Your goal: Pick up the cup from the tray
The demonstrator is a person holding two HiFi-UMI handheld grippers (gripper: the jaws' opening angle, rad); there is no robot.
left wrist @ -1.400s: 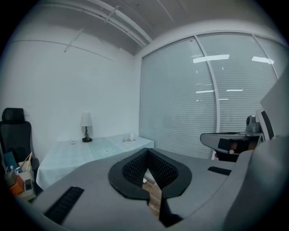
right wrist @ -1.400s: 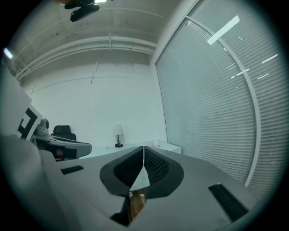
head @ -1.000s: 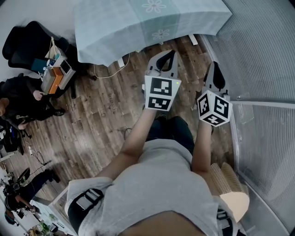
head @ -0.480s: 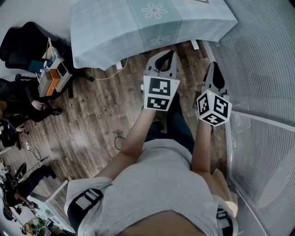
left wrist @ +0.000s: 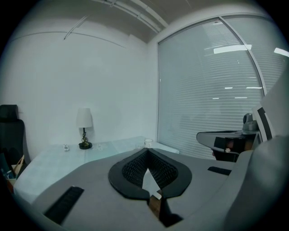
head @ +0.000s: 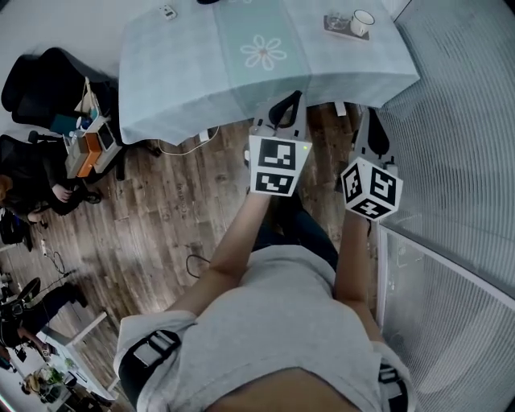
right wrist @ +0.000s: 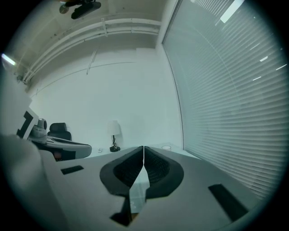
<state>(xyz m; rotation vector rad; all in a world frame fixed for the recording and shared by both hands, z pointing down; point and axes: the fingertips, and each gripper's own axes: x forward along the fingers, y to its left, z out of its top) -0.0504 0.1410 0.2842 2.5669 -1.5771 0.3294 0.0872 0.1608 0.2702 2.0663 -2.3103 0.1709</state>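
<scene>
Right now you hold both arms stretched forward, side by side, above the wooden floor (head: 161, 225). The left tool (head: 290, 105) and right tool (head: 370, 121) are each closed on nothing, pointing roughly level toward the worktop (head: 185, 64). The cup (head: 361, 19) — white, upright — sits on the tray (head: 336, 27) at the worktop's far right corner.

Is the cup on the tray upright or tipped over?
Upright: in the head view the cup shows its round open mouth facing up, standing on the tray.
</scene>
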